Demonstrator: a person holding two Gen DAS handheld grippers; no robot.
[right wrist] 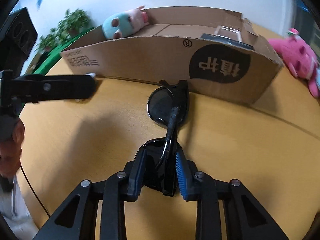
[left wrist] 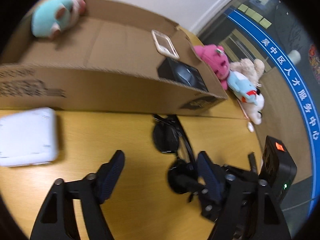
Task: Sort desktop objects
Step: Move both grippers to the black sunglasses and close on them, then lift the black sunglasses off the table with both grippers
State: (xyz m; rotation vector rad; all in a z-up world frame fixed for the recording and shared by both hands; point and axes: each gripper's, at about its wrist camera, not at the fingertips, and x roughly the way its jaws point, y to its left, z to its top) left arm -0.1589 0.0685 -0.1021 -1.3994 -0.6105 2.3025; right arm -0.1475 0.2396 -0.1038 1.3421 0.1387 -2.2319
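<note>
Black folded sunglasses (right wrist: 168, 108) are held over the yellow table. My right gripper (right wrist: 160, 160) is shut on the near lens and points them at the cardboard box (right wrist: 152, 60). In the left wrist view the sunglasses (left wrist: 166, 138) hang in front of the box (left wrist: 112, 94). My left gripper (left wrist: 160, 160) is open and empty, just left of the sunglasses; its right finger (left wrist: 208, 172) overlaps them. It shows as a black arm (right wrist: 52, 88) in the right wrist view. The box holds a teal and pink plush (left wrist: 54, 16), a phone (left wrist: 165, 45) and a black item (left wrist: 182, 76).
A white flat pack (left wrist: 28, 136) lies on the table (left wrist: 124, 132) at the left. A pink plush (left wrist: 216, 62), a beige bear (left wrist: 248, 68) and a light blue and white plush (left wrist: 248, 94) lie right of the box. The right gripper's body (left wrist: 278, 168) is at the right. A plant (right wrist: 70, 26) stands far left.
</note>
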